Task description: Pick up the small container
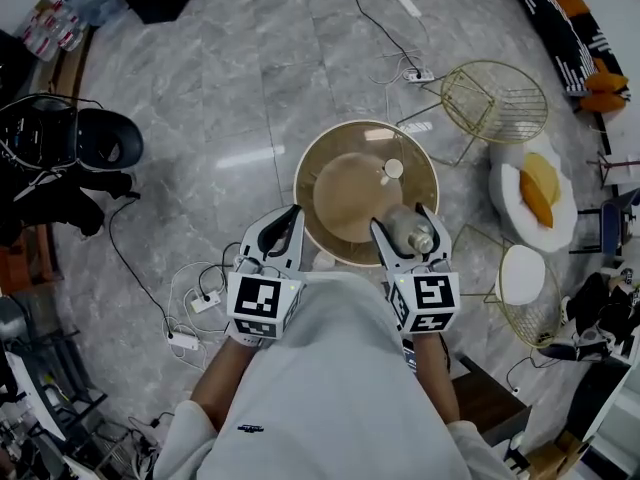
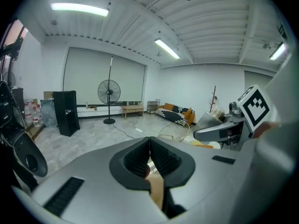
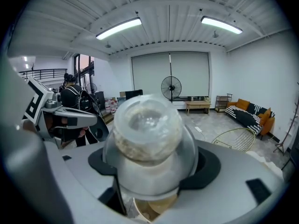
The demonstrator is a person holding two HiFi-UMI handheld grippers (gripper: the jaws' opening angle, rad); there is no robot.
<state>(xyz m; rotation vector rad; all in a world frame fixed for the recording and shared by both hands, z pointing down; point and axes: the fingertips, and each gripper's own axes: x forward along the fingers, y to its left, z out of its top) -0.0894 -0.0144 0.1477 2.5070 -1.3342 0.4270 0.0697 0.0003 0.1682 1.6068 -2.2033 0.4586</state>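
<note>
1. The person's pale top (image 1: 330, 388) fills the bottom of the head view, with a gripper held out ahead on each side.
2. The left gripper (image 1: 281, 230) is clenched. Its dark pads meet at the tips with nothing between them, and it sits just beside the near left rim of the table.
3. The right gripper (image 1: 411, 244) has its jaws spread and is grasping the small container (image 3: 147, 125) by its sides. The container is a silvery jar with a cloudy, rounded cap. It lies tilted in the jaws with the cap end pointing away from the person, over the table's near right edge.
4. The round tan table (image 1: 340, 193) stands just ahead of both grippers. A small white disc (image 1: 393, 168) rests on its far right part, apart from the container.
5. Grey marble floor (image 1: 230, 88) surrounds the table. A white power strip (image 1: 205, 302) and loose cables lie near the person's left side.
6. Further right stand a gold wire chair (image 1: 495, 98) and a white seat (image 1: 512, 208) holding a yellow cushion (image 1: 538, 190). A black seat (image 1: 105, 138) is off to the left.
7. At the far wall, a standing fan (image 2: 109, 93) stands before a wide blind, and a sofa (image 3: 250, 115) with orange cushions is to its right.
</note>
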